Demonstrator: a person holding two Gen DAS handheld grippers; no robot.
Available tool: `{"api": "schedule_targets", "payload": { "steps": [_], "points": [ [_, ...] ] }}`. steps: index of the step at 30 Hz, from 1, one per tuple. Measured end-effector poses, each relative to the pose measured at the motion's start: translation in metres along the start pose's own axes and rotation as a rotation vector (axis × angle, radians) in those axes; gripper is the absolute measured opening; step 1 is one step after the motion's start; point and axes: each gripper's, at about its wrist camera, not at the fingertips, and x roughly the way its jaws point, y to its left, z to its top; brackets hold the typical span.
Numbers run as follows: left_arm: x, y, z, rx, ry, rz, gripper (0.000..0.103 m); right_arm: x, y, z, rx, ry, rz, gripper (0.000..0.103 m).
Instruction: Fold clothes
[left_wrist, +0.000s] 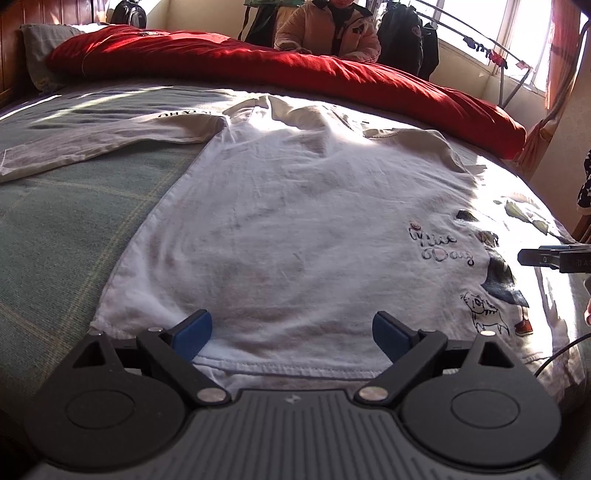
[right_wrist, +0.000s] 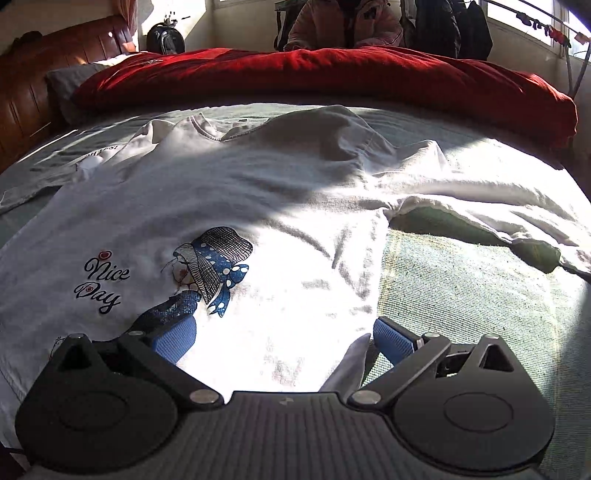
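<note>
A white long-sleeved shirt (left_wrist: 288, 221) with "Nice Day" lettering and a printed girl in a blue hat (right_wrist: 214, 269) lies spread flat on the bed, hem toward me. My left gripper (left_wrist: 291, 338) stands open over the hem near the shirt's left bottom corner, nothing between its blue pads (left_wrist: 192, 336). My right gripper (right_wrist: 284, 341) is open over the hem at the right bottom corner, with a raised flap of the hem (right_wrist: 351, 362) between its fingers. In the left wrist view, the right gripper (left_wrist: 554, 258) shows at the right edge. One sleeve (right_wrist: 498, 218) stretches right, the other sleeve (left_wrist: 92, 144) left.
A green checked bedsheet (left_wrist: 74, 221) covers the bed. A red quilt (left_wrist: 258, 66) lies bunched along the far side. A grey pillow (left_wrist: 40, 48) and wooden headboard (right_wrist: 22, 92) are at the far left. A person in a beige jacket (left_wrist: 328, 33) sits beyond the bed by the windows.
</note>
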Motion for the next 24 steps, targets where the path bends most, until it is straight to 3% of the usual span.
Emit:
{"api": "schedule_targets", "payload": {
  "steps": [5, 9, 20, 24],
  "points": [
    [0.0, 0.006, -0.001, -0.041, -0.005, -0.023, 0.094, -0.028, 0.048, 0.008, -0.08, -0.095, 0.15, 0.103],
    [0.0, 0.011, -0.002, -0.06, -0.007, -0.047, 0.095, -0.009, 0.081, 0.004, -0.146, -0.059, 0.186, 0.103],
    [0.002, 0.008, -0.003, -0.041, -0.012, -0.049, 0.098, -0.039, 0.013, -0.067, 0.058, -0.019, 0.109, 0.103],
    [-0.007, -0.005, 0.004, -0.012, -0.034, -0.038, 0.097, -0.056, 0.019, -0.07, 0.075, -0.034, 0.091, 0.103]
  ]
}}
